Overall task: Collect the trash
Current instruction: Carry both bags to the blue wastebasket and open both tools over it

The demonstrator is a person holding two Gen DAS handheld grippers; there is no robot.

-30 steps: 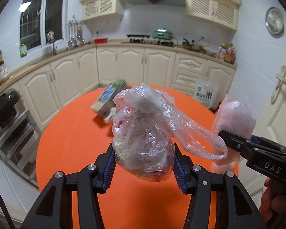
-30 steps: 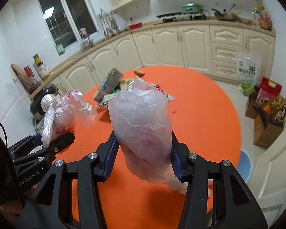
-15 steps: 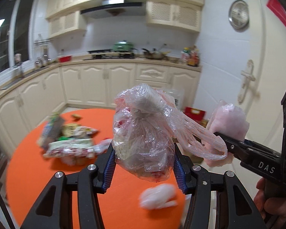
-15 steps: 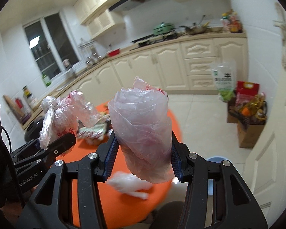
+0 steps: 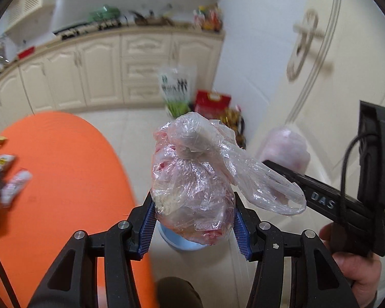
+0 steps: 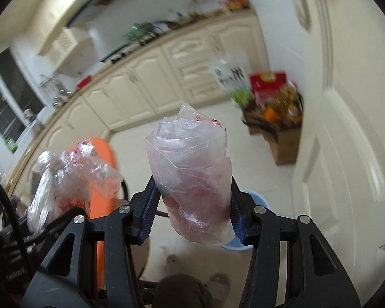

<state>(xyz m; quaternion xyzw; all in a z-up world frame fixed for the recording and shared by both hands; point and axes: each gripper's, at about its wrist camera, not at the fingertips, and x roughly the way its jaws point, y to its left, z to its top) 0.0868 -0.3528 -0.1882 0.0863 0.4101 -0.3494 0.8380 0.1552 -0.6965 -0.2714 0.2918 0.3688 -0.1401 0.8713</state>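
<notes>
My left gripper [image 5: 193, 220] is shut on a knotted clear plastic bag of trash [image 5: 192, 179], held in the air past the edge of the orange table [image 5: 64, 166]. My right gripper [image 6: 191, 213] is shut on a crumpled clear plastic bag [image 6: 190, 164]; that bag shows pinkish in the left wrist view [image 5: 287, 146]. A light blue bin [image 5: 177, 241] sits on the floor below and behind both bags, mostly hidden; its rim shows in the right wrist view [image 6: 254, 200]. The knotted bag appears at the left in the right wrist view [image 6: 64, 177].
Wrappers [image 5: 5, 179] lie on the table's left part. A rice bag [image 5: 177, 89], a red packet [image 5: 213, 102] and a cardboard box of goods [image 6: 279, 128] stand on the floor by a white door [image 6: 346, 128]. Cream cabinets line the far wall. Slippered feet [image 6: 218, 282] show below.
Both grippers have swung to the right, off the table and toward the door, each still holding its bag. The blue bin has come into view beneath them.
</notes>
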